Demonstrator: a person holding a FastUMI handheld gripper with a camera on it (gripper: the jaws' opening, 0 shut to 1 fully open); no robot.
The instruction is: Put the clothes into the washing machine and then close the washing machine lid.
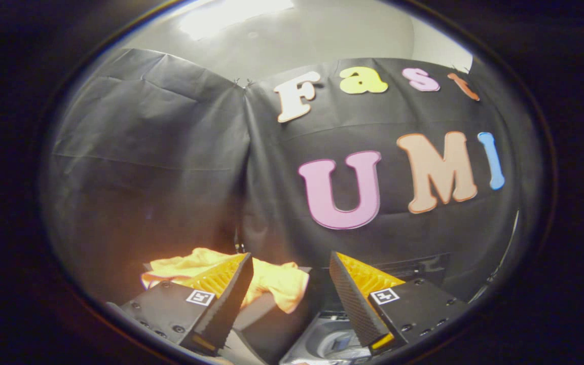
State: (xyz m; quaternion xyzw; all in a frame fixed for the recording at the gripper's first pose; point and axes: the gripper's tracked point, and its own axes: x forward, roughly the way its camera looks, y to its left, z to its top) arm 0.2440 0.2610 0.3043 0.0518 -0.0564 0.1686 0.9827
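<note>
Two fingers of the gripper (291, 299) are spread wide, nothing between them, neither one touching anything that can be made out. Left finger: its tip overlaps a crumpled yellow-orange cloth (277, 281) in the view, the cloth lying beyond and partly behind it; contact between the two cannot be told. Cloth sits bunched on a dark raised surface (264, 317), one fold drooping over that surface's near edge, toward the gap between the fingers. Most of the cloth lies left of the gap's middle; part is hidden behind the left finger. Lower down, between the fingers and nearer the right one, a grey-and-white moulded part (322, 342) shows, likely the washing machine's top; too little is visible to say whether the lid is up or down. Cloth is outside that grey part, up and to its left. Right finger: free, in front of black booth cloth (145, 167), which hangs creased behind everything
</note>
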